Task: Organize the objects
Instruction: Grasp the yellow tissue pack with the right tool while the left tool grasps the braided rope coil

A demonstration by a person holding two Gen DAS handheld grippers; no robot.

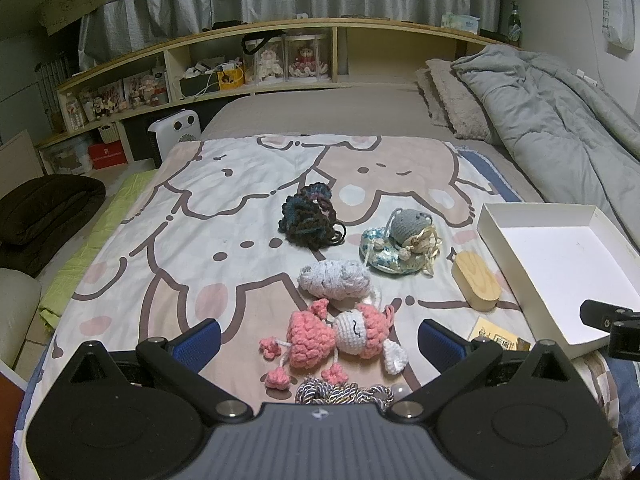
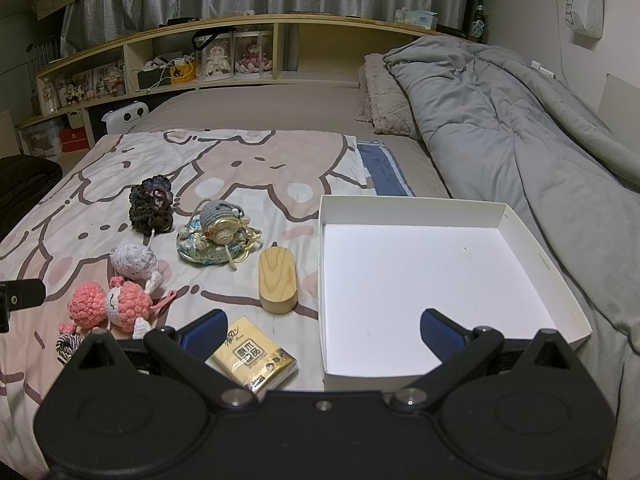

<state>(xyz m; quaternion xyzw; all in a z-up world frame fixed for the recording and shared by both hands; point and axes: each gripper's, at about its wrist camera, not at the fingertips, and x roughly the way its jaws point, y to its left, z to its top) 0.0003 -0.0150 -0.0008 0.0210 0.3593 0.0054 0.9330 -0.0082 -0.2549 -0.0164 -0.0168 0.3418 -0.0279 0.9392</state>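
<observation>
Left gripper: jaws wide, nothing held, hovering low over the pink crochet doll, which lies between the blue pads without touching them. A twisted rope cord sits just under the gripper body.

Right gripper: jaws wide, nothing held, straddling the near left corner of the white box. The yellow tissue pack lies just beside its left pad, outside the box.

Next out: wooden oval case just left of the box wall, and the white yarn ball touching the doll's far side.

Further: blue-grey crochet figure on a patterned pouch, then the dark yarn bundle. All on the cartoon-print blanket.

Far: grey duvet on the right, wooden shelf at the head.
</observation>
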